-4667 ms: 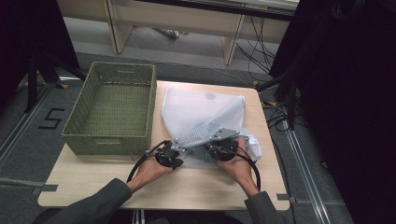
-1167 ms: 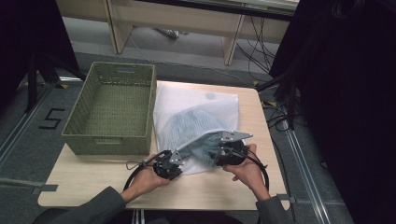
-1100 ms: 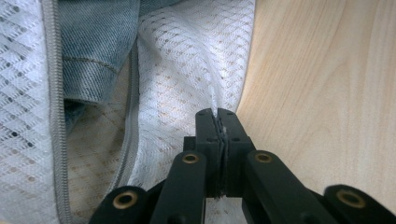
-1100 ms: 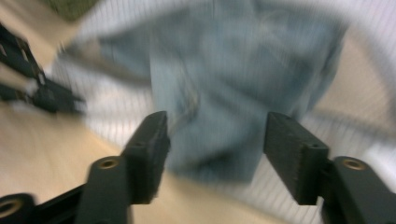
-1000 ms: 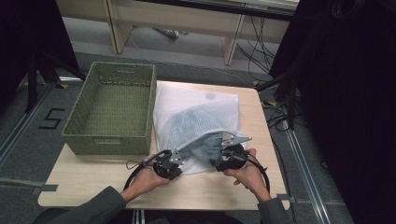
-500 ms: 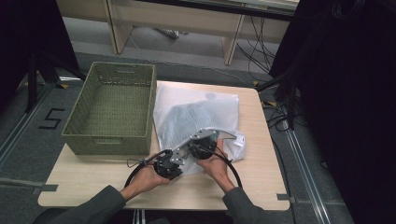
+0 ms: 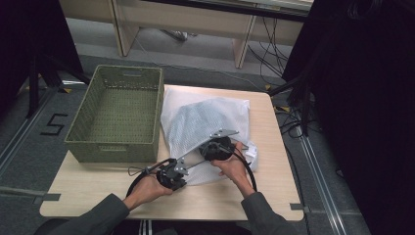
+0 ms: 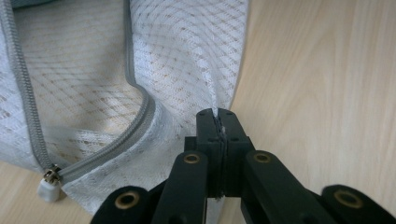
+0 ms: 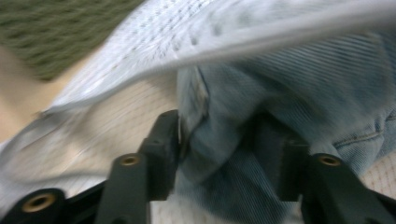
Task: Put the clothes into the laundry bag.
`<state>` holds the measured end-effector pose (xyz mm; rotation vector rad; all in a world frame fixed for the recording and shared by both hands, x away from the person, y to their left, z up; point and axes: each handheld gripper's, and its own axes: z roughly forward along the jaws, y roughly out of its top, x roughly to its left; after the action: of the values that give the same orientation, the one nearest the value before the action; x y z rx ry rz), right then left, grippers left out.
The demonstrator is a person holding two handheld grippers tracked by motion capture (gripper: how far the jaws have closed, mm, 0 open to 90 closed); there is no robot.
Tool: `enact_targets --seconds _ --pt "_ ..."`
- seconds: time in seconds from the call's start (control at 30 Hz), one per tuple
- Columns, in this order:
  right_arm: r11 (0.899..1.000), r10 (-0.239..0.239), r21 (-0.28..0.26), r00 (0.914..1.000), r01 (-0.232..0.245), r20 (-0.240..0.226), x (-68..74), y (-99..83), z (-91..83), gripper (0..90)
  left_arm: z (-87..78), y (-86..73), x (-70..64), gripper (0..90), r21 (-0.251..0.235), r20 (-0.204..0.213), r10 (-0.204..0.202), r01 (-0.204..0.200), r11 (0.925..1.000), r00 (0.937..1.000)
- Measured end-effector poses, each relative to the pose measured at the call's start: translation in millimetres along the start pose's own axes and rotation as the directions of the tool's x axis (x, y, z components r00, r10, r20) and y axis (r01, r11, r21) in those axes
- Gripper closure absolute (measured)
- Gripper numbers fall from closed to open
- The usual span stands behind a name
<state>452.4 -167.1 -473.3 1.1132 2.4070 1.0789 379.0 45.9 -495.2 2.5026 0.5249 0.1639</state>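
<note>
My left hand-held gripper [image 7: 172, 172] sits at the near edge of the mesh laundry bag [image 7: 205, 117], which lies on the bench [image 7: 88, 183] right of the green basket [image 7: 117, 112], while my right hand-held gripper [image 7: 214, 149], 1.2 s ago at the bag's right corner, has moved in over its opening. In the left gripper view, that hand-held gripper [image 8: 217, 122] is clenched on the bag's hem beside the zipper pull [image 8: 49, 185]. In the right gripper view, the jaws are spread around a fold of the denim garment [image 9: 261, 116] inside the bag, not yet closed, so I judge pulling it out remains.

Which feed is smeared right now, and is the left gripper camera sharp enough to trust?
Right gripper view: motion-blurred, the light blue denim garment and white mesh laundry bag are smeared. Left gripper view: sharp on the grey zipper. High view: evenly lit, dark at the right edge.
</note>
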Motion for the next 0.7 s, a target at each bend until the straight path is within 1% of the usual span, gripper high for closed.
enact_targets --seconds 0.03,0.07,0.1,0.13,0.17,0.2,0.23,0.27,0.3,0.33,0.37,0.4,0.43,0.47,0.5,0.53,0.57,0.6,0.63,0.67,0.7 --pt "1.000 0.000 0.006 0.9999 0.000 -0.010 -0.1 -1.5 -6.2 45.7 -1.5 -2.2 0.9 88.3 0.004 0.001 -0.015 0.015 0.9999 0.9999" --pt "1.000 0.001 -0.022 0.9999 -0.001 -0.015 0.5 -3.9 -8.8 43.3 -3.4 -4.2 2.9 88.2 0.009 0.002 -0.010 0.010 0.9999 0.9999" --pt "1.000 -0.008 0.022 0.9995 0.009 -0.031 0.4 -3.5 -18.6 41.9 -5.4 -6.3 4.0 88.0 0.016 0.004 -0.023 0.023 0.9996 0.9997" --pt "1.000 -0.013 -0.008 0.9998 0.013 -0.016 0.8 -5.5 -23.4 40.5 -7.3 -8.3 5.4 87.5 0.026 0.003 -0.026 0.026 0.9993 0.9997" --pt "1.000 0.000 0.001 0.9997 0.000 -0.025 0.7 -5.9 -31.3 40.2 -9.5 -9.9 6.8 86.9 0.036 -0.001 -0.021 0.021 0.9991 0.9998" --pt "1.000 0.004 -0.009 0.9998 -0.004 -0.020 -0.4 -7.7 -36.1 39.9 -11.3 -11.2 7.9 86.1 0.037 -0.004 -0.024 0.024 0.9990 0.9997" --pt "1.000 -0.009 -0.017 0.9997 0.009 -0.022 -2.3 -9.8 -41.1 39.6 -14.7 -11.2 10.3 84.9 0.047 -0.010 -0.008 0.008 0.9988 0.9999" --pt "1.000 -0.009 -0.013 0.9998 0.009 -0.020 -3.6 -11.3 -46.6 39.2 -15.5 -10.4 9.2 82.3 0.016 -0.016 -0.042 0.042 0.9990 0.9990" --pt "1.000 -0.001 -0.018 0.9999 0.001 -0.017 -4.8 -13.2 -50.4 39.0 -18.2 -7.9 10.7 77.0 -0.001 -0.029 -0.030 0.030 0.9995 0.9991" --pt "1.000 -0.007 -0.007 0.9998 0.007 -0.020 -7.9 -14.0 -55.0 38.8 -19.5 -4.8 11.2 69.5 -0.026 -0.034 -0.028 0.027 0.9993 0.9990" --pt "1.000 0.008 -0.020 0.9998 -0.008 -0.018 -9.3 -15.5 -57.1 38.9 -18.3 -1.2 10.1 62.7 -0.063 -0.034 -0.039 0.037 0.9973 0.9986" --pt "1.000 0.000 -0.013 0.9999 0.000 -0.015 -12.3 -16.7 -59.5 38.9 -16.7 2.9 9.2 58.7 -0.074 -0.026 -0.041 0.039 0.9965 0.9988" --pt "1.000 0.011 -0.014 0.9999 -0.012 -0.013 -14.1 -17.9 -60.5 38.8 -13.0 7.6 7.7 54.1 -0.089 -0.020 -0.041 0.039 0.9952 0.9990" --pt "0.999 0.017 -0.035 0.9998 -0.017 -0.008 -16.0 -19.4 -59.3 38.8 -8.6 12.3 5.6 49.8 -0.089 -0.016 -0.045 0.044 0.9951 0.9988" --pt "1.000 0.029 -0.010 0.9995 -0.029 -0.014 -17.5 -19.4 -61.8 38.7 -3.2 17.0 3.9 46.7 -0.092 -0.022 -0.037 0.035 0.9951 0.9991" --pt "0.999 0.036 -0.009 0.9993 -0.036 -0.009 -18.5 -20.2 -61.9 38.6 3.1 20.6 0.7 44.5 -0.096 -0.022 -0.056 0.053 0.9939 0.9982" --pt "0.999 0.041 -0.007 0.9991 -0.041 -0.013 -19.5 -20.9 -62.0 38.5 7.8 24.3 0.7 42.2 -0.087 -0.026 -0.029 0.026 0.9959 0.9993" --pt "1.000 0.030 -0.007 0.9995 -0.030 -0.006 -21.1 -22.0 -61.3 38.4 13.2 27.3 -0.1 41.2 -0.082 -0.027 -0.035 0.032 0.9961 0.9990" --pt "0.999 0.039 -0.001 0.9992 -0.040 -0.008 -21.2 -22.2 -61.2 38.1 18.4 30.2 0.2 40.3 -0.079 -0.032 -0.035 0.032 0.9963 0.9989" --pt "0.999 0.041 0.004 0.9991 -0.041 -0.010 -21.6 -22.4 -60.8 37.9 23.2 32.5 0.2 39.9 -0.084 -0.034 -0.049 0.046 0.9954 0.9982" --pt "0.999 0.040 0.004 0.9992 -0.040 -0.004 -21.7 -22.9 -60.2 37.8 26.9 34.6 1.6 39.8 -0.076 -0.031 -0.051 0.048 0.9959 0.9982"
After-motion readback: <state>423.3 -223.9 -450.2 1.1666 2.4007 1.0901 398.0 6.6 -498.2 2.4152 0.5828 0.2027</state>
